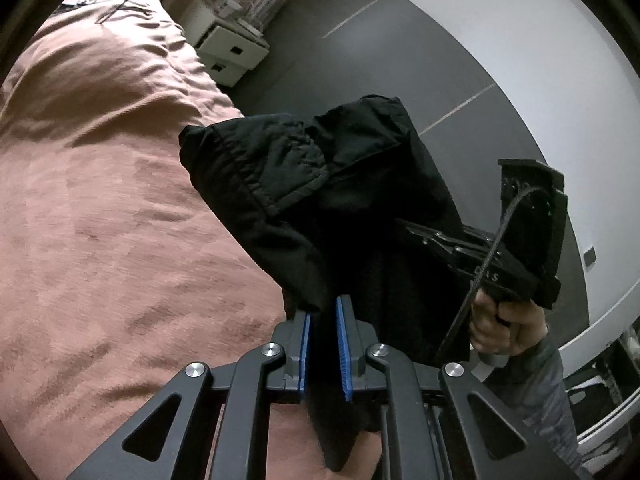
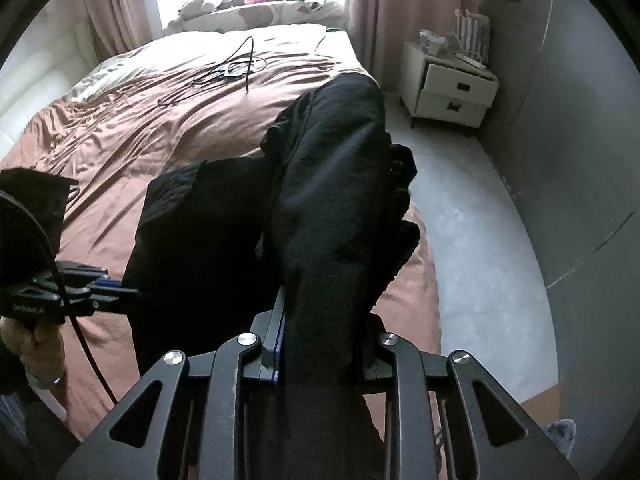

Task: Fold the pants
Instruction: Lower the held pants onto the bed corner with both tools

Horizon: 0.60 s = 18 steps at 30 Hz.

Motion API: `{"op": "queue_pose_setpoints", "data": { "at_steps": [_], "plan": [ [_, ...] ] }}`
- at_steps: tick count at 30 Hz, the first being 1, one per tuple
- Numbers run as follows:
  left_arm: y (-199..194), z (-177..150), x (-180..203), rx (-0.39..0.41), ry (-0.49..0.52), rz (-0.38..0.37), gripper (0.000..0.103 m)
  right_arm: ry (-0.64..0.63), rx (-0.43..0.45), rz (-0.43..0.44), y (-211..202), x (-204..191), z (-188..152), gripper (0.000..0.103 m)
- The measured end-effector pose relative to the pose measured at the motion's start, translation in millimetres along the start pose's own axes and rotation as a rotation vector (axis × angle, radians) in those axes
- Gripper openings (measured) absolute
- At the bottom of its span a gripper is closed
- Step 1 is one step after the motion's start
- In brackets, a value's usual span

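Black pants point(image 1: 300, 168) hang bunched between both grippers over the edge of a bed with a pink-brown cover point(image 1: 100, 200). My left gripper point(image 1: 322, 314) is shut on a fold of the fabric between its blue pads point(image 1: 343, 340). In the left wrist view the right gripper point(image 1: 416, 228) comes in from the right, held by a hand point(image 1: 504, 324), its fingertips buried in the cloth. In the right wrist view the pants point(image 2: 340, 160) drape forward from my right gripper point(image 2: 324, 312), which is shut on a thick bundle. The left gripper point(image 2: 130, 292) holds the cloth's left edge.
The bed cover point(image 2: 140, 128) stretches back toward a window, with a dark cable point(image 2: 232, 68) lying on it. A white two-drawer nightstand point(image 2: 452, 92) stands right of the bed on the grey floor point(image 2: 480, 240). The nightstand point(image 1: 228, 48) also shows in the left wrist view.
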<state>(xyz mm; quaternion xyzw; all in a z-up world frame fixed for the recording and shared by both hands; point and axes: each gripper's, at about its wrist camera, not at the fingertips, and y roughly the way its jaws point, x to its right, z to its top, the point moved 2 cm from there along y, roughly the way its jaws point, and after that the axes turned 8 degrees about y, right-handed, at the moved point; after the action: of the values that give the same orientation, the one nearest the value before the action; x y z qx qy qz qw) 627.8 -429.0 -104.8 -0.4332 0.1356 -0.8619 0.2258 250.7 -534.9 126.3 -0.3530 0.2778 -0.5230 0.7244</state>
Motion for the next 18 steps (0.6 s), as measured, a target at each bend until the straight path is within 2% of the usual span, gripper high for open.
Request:
{"op": "queue_pose_setpoints", "data": {
  "at_steps": [1, 2, 4, 5, 9, 15, 18],
  "plan": [
    [0.6, -1.5, -3.2, -0.003, -0.002, 0.015, 0.013, 0.004, -0.004, -0.015, 0.4, -3.1, 2.0, 0.031],
    [4.7, -3.3, -6.9, -0.024, -0.013, 0.034, 0.014, 0.007, -0.014, -0.056, 2.6, -7.3, 3.6, 0.043],
    [18.8, -5.1, -17.6, -0.098, -0.043, 0.096, 0.015, 0.014, -0.037, -0.166, 5.9, -8.4, 3.2, 0.053],
    [21.2, -5.6, -21.3, -0.11, -0.051, 0.118, 0.015, 0.03, -0.051, -0.212, 6.1, -8.6, 2.7, 0.055],
    [22.8, -7.4, -28.6, -0.134, -0.052, 0.11, 0.016, 0.131, -0.033, -0.269, -16.8, -6.2, -5.4, 0.055],
    [18.8, -5.2, -39.9, -0.136, -0.104, 0.111, 0.016, 0.165, 0.032, -0.207, -65.1, -33.7, -44.1, 0.055],
    [8.7, -6.1, -44.5, -0.117, -0.132, 0.119, 0.023, 0.188, 0.031, -0.186, -75.4, -42.4, -67.2, 0.055]
  ]
}}
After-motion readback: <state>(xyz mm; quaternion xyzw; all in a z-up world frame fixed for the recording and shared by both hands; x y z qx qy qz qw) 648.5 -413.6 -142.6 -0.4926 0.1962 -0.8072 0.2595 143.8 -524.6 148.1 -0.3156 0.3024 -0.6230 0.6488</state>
